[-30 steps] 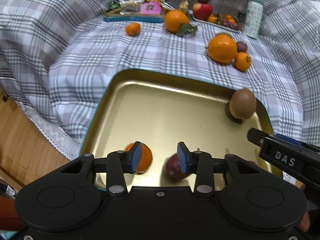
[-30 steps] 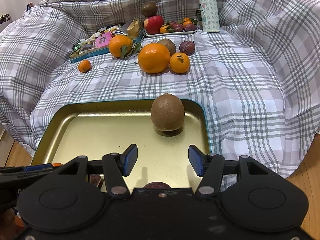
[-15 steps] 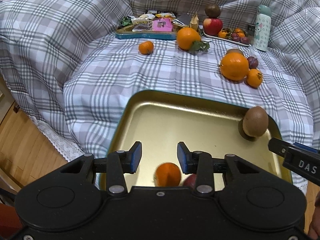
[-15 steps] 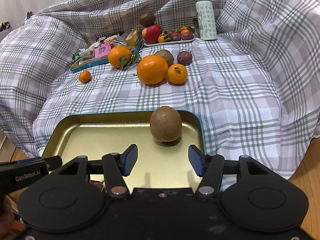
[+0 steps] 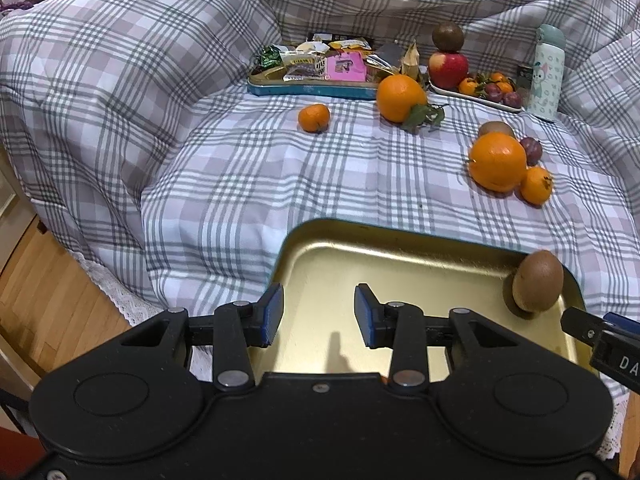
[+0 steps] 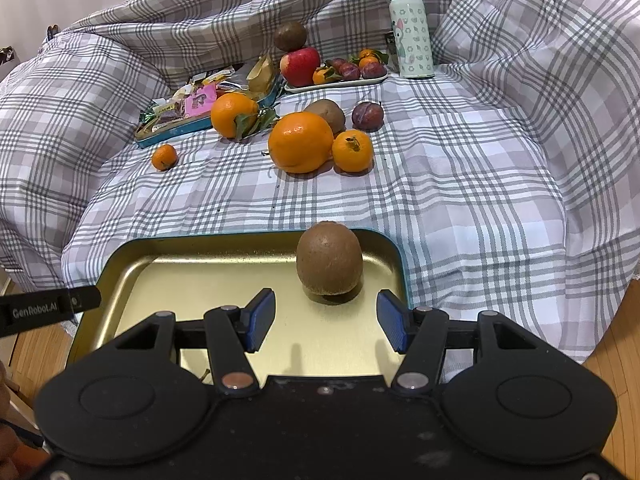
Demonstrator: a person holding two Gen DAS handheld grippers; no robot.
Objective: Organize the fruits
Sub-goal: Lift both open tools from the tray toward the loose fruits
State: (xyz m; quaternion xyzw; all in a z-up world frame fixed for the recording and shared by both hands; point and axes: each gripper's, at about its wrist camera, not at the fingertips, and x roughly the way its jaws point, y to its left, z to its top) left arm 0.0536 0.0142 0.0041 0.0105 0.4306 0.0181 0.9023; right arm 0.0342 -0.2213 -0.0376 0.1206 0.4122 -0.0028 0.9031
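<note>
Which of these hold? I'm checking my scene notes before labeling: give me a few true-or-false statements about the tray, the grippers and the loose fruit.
1. A kiwi stands in the gold tray. True.
2. The right gripper is shut on the kiwi. False: it is open, the kiwi just ahead of it.
3. The left gripper is open and holds nothing. True.
4. The large orange lies in the tray. False: it rests on the plaid cloth.

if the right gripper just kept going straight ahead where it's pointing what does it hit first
Most likely the kiwi standing in the gold tray: it sits just ahead of the open right gripper, roughly centred between the fingers. Height is hard to judge, so the gripper might pass over it.
</note>
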